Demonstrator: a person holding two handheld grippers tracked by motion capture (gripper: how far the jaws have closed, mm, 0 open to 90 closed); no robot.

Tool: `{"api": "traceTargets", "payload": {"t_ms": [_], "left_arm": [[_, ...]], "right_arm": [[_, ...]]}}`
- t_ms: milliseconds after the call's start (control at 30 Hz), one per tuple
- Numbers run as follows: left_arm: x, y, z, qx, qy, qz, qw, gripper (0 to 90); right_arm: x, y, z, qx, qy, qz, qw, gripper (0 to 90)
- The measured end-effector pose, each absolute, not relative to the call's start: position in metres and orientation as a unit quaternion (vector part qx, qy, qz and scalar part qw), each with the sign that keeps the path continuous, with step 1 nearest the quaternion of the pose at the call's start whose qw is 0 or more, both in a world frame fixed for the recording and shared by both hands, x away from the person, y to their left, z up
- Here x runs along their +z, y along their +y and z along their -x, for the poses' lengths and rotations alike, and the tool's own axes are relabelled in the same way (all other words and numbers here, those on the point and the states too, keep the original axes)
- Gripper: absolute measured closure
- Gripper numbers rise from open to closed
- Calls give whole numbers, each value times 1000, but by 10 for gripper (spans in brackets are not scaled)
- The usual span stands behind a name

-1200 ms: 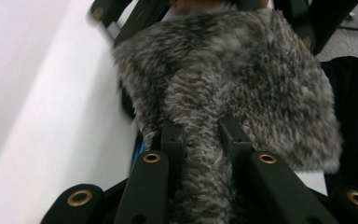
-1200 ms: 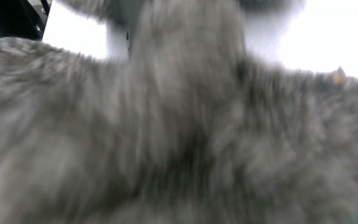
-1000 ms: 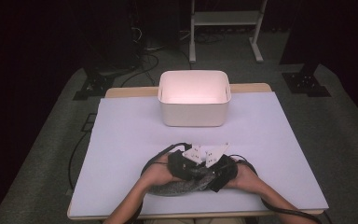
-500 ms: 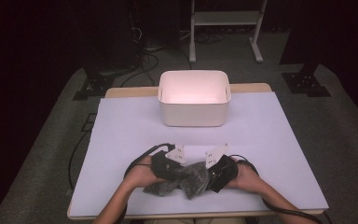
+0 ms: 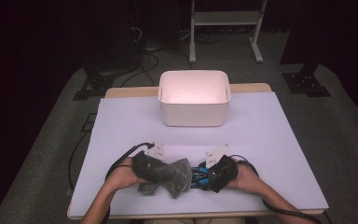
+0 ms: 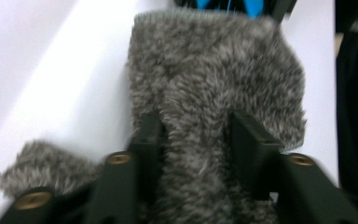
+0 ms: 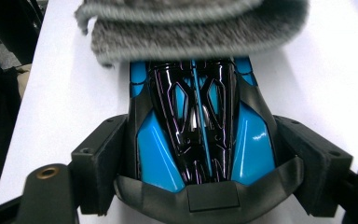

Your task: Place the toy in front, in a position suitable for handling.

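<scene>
High view: my right claw [image 5: 204,176] is clamped on the blue-and-black toy car [image 5: 199,174] at the bench's [image 5: 279,140] near edge, and the grey fuzzy cloth [image 5: 175,173] is draped over the car's far end. My left claw [image 5: 161,170] straddles the cloth, its jaws just been opening, and I can't tell if the pads grip, so wiping looks partway. Little room toward me; open bench up to the white bin [image 5: 193,99].
</scene>
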State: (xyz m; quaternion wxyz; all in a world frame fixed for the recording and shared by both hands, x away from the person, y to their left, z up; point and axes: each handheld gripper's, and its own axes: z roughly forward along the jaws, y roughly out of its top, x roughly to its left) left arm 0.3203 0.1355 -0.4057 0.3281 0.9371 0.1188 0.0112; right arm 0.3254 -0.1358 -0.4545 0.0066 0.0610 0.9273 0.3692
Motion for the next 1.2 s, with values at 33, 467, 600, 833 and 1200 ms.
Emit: {"api": "traceTargets", "payload": {"t_ms": [33,467,600,833,1200], "left_arm": [[-404,133,-320,4,116,-933,340,466],[-411,106,-319,-17,73,-940,332,737],[-410,91,-319,-22,54,-943,327,768],[-401,53,-320,-23,9,-948,318,798],[-408,22,-325,-34,-1,-948,317,815]], "right_arm": [[-455,-136,-325,369,927,-61,7,210],[-456,-135,-326,363,930,-61,4,211],[-456,-136,-326,364,929,-62,5,211],[-456,-135,-326,365,929,-62,4,212],[-456,-135,-323,366,928,-69,-2,214]]}}
